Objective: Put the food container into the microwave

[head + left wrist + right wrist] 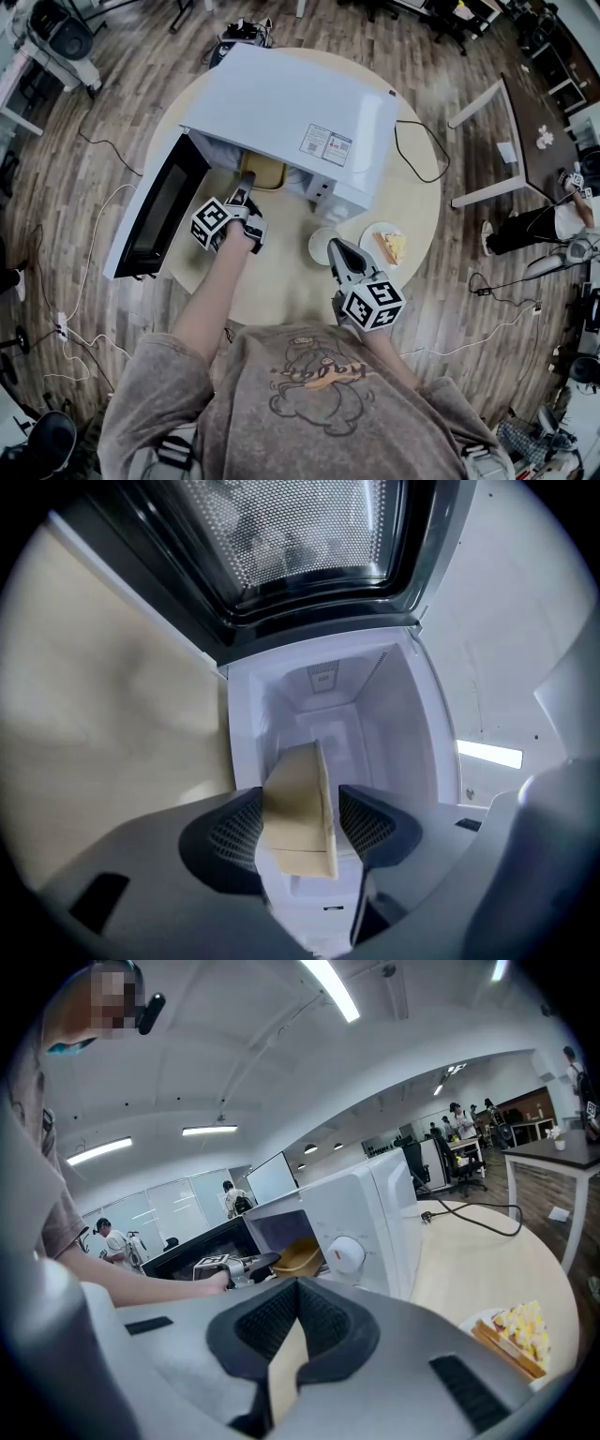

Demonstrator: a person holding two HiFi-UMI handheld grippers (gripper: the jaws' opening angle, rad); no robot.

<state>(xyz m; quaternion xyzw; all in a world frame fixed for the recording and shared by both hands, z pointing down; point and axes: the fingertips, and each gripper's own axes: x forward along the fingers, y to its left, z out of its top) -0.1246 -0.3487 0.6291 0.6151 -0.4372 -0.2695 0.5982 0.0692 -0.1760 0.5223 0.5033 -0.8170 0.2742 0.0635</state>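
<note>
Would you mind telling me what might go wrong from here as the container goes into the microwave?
1. The left tongs pinch only one wall of the food container, so it might tilt or slip.
2. It sits at the mouth of the microwave and could catch the frame.
3. The open door stands beside the left arm and could be bumped.

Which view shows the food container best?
Left gripper view: food container close, edge-on, clamped in the left hand-held gripper facing the open microwave. Head view shows one end; right gripper view shows it small, distant.
</note>
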